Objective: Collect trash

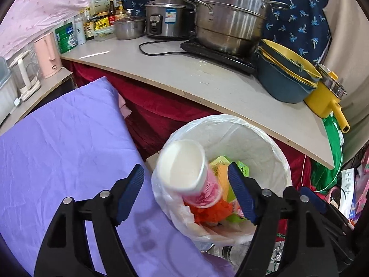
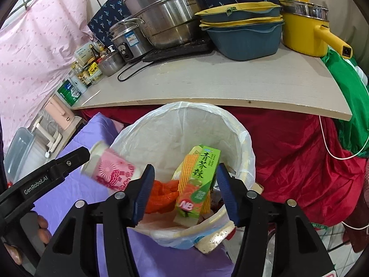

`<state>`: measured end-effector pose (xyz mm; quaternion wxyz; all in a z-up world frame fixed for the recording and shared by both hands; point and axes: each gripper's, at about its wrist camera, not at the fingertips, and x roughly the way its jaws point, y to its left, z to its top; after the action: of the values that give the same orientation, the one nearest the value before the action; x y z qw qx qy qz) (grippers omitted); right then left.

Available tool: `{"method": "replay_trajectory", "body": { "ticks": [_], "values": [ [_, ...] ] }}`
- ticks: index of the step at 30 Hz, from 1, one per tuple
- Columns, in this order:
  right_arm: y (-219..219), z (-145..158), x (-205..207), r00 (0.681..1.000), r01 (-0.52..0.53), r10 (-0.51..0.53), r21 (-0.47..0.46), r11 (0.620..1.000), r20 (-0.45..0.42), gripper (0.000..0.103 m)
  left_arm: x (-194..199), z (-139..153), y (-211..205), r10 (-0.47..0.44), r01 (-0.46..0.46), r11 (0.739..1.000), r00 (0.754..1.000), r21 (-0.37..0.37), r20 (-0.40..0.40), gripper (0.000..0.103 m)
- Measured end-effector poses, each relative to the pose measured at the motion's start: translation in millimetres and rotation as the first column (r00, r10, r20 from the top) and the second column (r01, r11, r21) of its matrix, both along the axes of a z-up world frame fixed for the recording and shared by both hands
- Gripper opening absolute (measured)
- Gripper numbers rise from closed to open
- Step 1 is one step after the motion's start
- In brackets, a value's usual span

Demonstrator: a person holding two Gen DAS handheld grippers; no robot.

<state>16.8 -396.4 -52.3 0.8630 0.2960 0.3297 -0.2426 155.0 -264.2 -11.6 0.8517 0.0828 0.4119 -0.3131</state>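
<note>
Both my jaws released, nothing gripped. Left gripper (image 1: 186, 191) over bin rim; paper cup (image 1: 184, 173) between its pads, untouched, tilted at bin (image 2: 244, 143) edge, apparently dropping in. Right gripper (image 2: 184, 191) above bin; green carton (image 2: 200, 177) inside, upright among orange bag (image 2: 161, 196) and wrappers. Judgement: these two items as good as binned. Clear bottle (image 1: 233, 254) lies outside beside bin on purple sheet (image 1: 57, 138): likely left to collect.

Green carton (image 2: 200, 180) (upright) in lined bin (image 2: 147, 124)
</note>
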Motion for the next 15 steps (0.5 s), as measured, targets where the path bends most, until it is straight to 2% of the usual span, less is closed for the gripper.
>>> {"method": "replay_trajectory", "body": {
  "ticks": [3,8,15],
  "values": [
    [4,4,-7,1.0,0.002,-0.002,0.001,1.0,0.008,0.059,1,6,11,0.0,-0.001,0.999,1.0,-0.035,-0.021,0.074],
    [13,10,-17,1.0,-0.002,0.002,-0.001,1.0,0.015,0.06,-6,23,25,0.009,-0.01,0.997,1.0,-0.073,-0.011,0.074],
    [34,24,-26,0.999,-0.027,0.028,-0.039,0.999,0.018,0.06,-13,35,44,0.037,-0.036,0.997,0.999,-0.075,0.008,0.075]
  ]
}}
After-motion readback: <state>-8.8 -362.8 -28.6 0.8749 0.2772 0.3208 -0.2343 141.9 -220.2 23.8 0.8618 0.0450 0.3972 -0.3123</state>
